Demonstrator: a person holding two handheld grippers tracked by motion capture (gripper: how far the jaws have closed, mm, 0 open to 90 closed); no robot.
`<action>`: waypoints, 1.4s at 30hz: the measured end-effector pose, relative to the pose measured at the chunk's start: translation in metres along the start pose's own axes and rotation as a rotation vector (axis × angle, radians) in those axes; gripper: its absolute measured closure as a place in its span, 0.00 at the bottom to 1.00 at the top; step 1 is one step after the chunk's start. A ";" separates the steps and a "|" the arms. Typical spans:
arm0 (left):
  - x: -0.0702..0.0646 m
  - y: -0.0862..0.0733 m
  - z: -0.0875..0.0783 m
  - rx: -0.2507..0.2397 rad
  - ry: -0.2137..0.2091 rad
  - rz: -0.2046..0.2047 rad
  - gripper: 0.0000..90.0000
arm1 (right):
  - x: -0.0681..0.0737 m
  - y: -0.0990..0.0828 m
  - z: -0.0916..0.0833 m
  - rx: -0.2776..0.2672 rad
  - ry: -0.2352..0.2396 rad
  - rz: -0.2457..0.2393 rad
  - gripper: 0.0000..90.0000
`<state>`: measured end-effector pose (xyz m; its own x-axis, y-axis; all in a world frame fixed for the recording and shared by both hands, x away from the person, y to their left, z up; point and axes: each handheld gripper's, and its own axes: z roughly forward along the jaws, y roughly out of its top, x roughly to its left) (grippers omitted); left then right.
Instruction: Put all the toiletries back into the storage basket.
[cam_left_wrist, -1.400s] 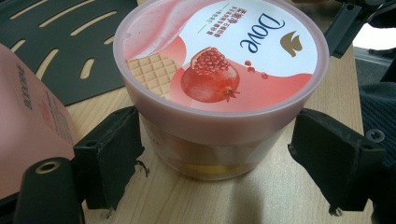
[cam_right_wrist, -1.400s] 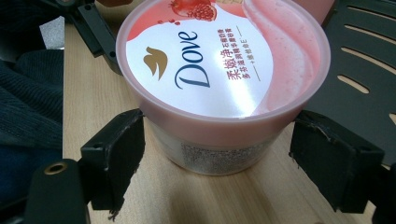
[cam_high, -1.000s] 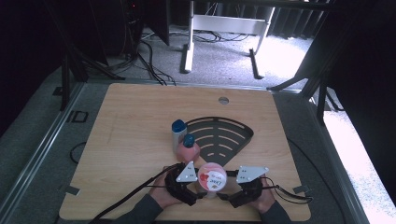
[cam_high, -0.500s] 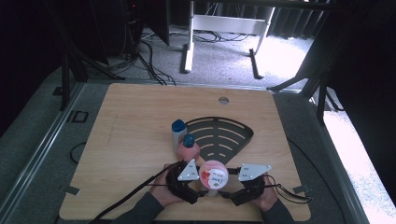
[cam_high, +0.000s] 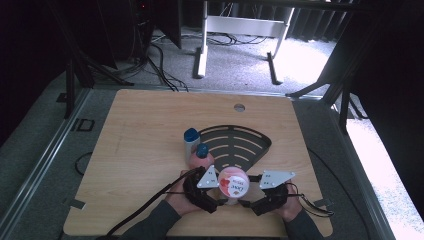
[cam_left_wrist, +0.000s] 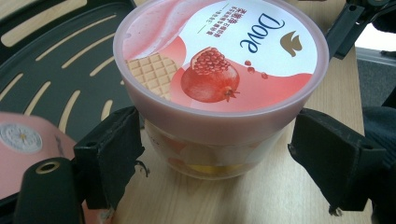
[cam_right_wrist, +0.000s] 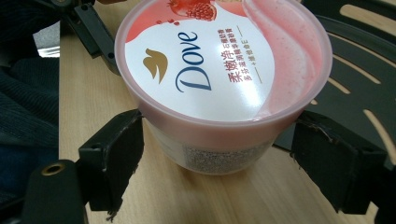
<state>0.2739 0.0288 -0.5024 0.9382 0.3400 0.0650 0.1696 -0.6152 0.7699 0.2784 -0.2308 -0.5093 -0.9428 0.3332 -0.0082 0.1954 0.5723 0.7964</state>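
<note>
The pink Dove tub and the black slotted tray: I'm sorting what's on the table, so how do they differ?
The round pink Dove tub stands tall and upright on the bare wood; the black fan-shaped slotted tray lies flat and low. The tub has a closed printed lid showing a pomegranate; the tray is plain and open, pierced by slots. The tub is far narrower than the tray. Both rest on the wooden table.

even daylight | dark surround | bright glare upper right | soft focus

The pink tub (cam_left_wrist: 219, 88) bears a pomegranate-and-waffle print; the black slotted tray (cam_high: 235, 145) rests on light wood.
</note>
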 end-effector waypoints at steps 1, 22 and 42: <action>0.000 0.001 0.001 -0.004 0.000 -0.003 0.19 | -0.001 0.000 -0.001 0.002 -0.002 0.000 0.19; 0.007 0.023 0.015 0.001 0.008 -0.002 0.18 | -0.017 0.001 -0.017 0.015 -0.039 0.005 0.17; 0.009 0.039 0.024 0.007 0.056 -0.011 0.16 | -0.031 0.004 -0.024 0.012 -0.059 0.000 0.16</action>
<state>0.2959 -0.0090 -0.4873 0.9180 0.3857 0.0924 0.1819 -0.6163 0.7662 0.3014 -0.2568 -0.4915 -0.9253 0.3767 -0.0440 0.1992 0.5814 0.7888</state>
